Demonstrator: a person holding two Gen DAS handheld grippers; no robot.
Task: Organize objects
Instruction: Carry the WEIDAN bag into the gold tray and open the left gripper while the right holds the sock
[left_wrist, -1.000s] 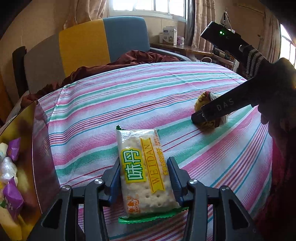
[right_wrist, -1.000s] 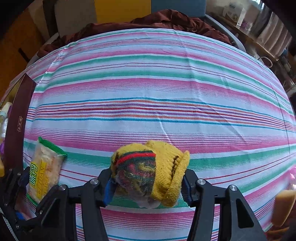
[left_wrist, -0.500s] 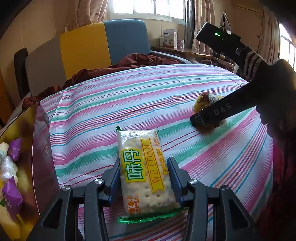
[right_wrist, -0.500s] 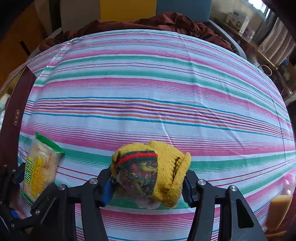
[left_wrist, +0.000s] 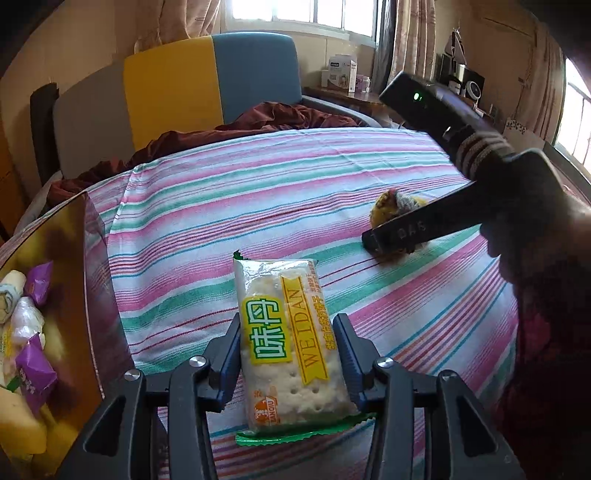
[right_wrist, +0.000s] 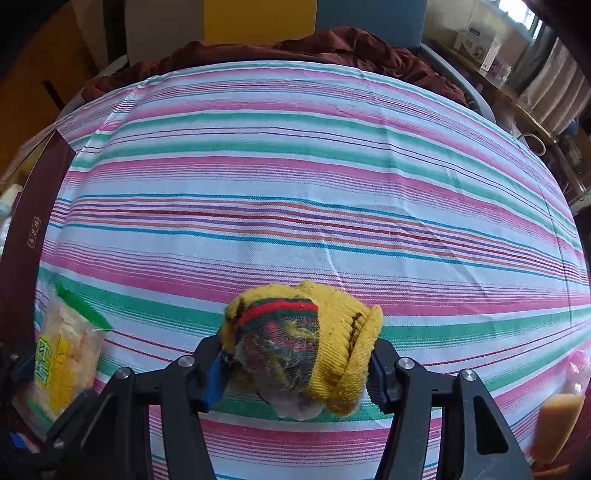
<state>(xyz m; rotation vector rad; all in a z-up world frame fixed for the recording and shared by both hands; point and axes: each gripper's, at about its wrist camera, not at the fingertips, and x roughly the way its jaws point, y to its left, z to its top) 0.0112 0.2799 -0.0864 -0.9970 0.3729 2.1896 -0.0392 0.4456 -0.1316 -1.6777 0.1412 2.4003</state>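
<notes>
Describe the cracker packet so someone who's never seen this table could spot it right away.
Start from the striped tablecloth; near its front edge, beside the brown box, the left gripper holds the cracker packet. It is flat, clear plastic with green ends and a yellow WEIDAN label, unlike the lumpy yellow rolled sock nearby.

Both cameras sit low and close over the striped cloth (left_wrist: 258, 206), facing the chair (right_wrist: 258, 22) at 12 o'clock. The left view catches the right gripper (left_wrist: 373, 240) at 2 o'clock; the right view catches the cracker packet (right_wrist: 66, 354) at 9 o'clock.
</notes>
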